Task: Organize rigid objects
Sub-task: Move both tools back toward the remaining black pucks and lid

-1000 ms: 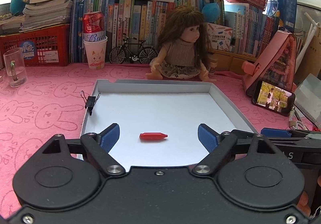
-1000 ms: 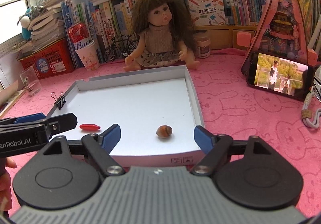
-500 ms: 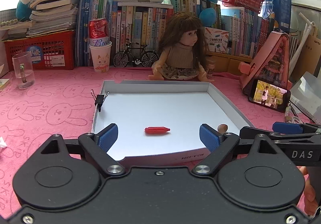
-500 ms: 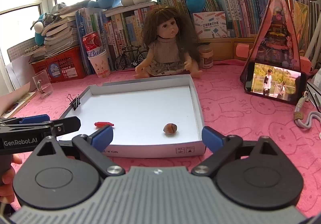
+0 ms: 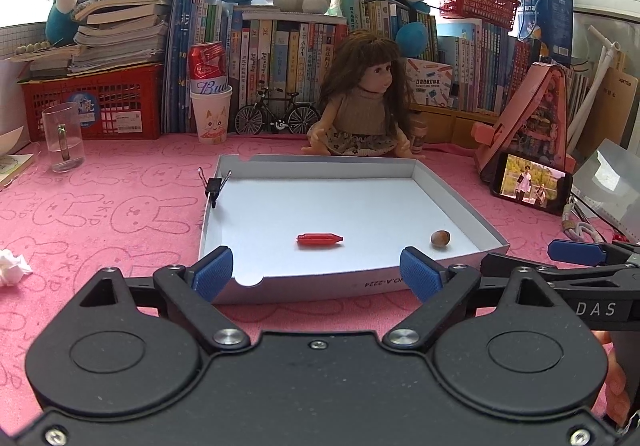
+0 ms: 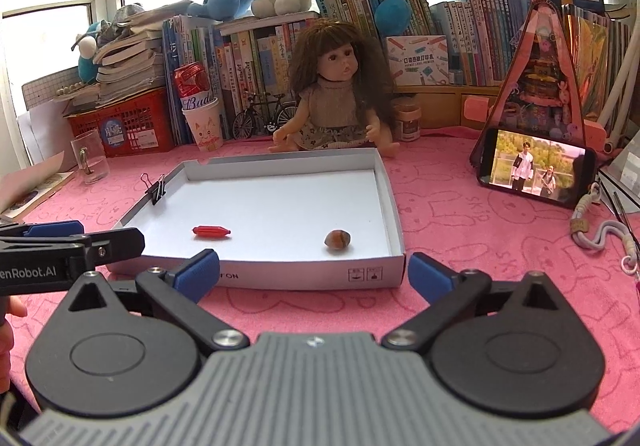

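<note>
A shallow white box lid (image 5: 460, 202) (image 6: 390, 206) lies on the pink cloth. Inside it lie a small red capsule-shaped piece (image 5: 319, 239) (image 6: 212, 232) and a brown nut (image 5: 441, 237) (image 6: 338, 238). A black binder clip (image 5: 214, 186) (image 6: 155, 189) is clipped on the lid's left wall. My left gripper (image 5: 316, 278) is open and empty, just in front of the lid's near wall. My right gripper (image 6: 314, 274) is open and empty, also in front of the near wall. Each gripper shows at the edge of the other's view.
A doll (image 5: 364, 102) sits behind the lid. A phone (image 6: 534, 170) leans on a pink stand at right, with a lanyard (image 6: 600, 230) near it. A glass mug (image 5: 64, 138), a can in a paper cup (image 5: 210, 94), crumpled paper (image 5: 12, 266), books and plush toys stand around.
Both grippers have drawn back from over the lid to in front of its near wall and risen a little. The red piece and the nut have stayed in place.
</note>
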Demonstrator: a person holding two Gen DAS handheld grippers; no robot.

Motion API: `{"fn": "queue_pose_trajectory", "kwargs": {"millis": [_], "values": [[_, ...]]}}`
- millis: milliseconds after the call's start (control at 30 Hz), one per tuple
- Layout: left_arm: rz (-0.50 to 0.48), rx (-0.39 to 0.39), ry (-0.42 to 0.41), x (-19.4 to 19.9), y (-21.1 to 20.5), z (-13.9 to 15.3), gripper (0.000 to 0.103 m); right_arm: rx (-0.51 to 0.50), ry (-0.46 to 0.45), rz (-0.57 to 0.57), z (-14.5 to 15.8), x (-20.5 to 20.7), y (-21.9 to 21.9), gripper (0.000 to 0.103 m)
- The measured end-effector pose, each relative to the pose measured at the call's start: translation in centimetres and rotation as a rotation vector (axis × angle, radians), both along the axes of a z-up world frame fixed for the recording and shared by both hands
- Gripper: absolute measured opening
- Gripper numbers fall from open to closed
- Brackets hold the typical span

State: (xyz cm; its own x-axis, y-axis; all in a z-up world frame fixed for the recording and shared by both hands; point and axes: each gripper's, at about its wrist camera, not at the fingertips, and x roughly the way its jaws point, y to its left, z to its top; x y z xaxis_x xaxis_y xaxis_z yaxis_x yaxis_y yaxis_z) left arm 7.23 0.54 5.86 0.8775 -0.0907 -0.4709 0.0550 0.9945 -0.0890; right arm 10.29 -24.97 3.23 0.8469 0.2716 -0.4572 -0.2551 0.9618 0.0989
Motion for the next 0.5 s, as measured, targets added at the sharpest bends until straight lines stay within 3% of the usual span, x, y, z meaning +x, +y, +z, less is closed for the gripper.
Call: {"fn": "queue_pose_trajectory", "kwargs": {"millis": [500], "values": [[0.022,0.031,-0.007,-3.1,1.1,-2.0,0.091,-0.025,-0.022,-0.004,-1.7,-3.6,0.3,0.103]]}}
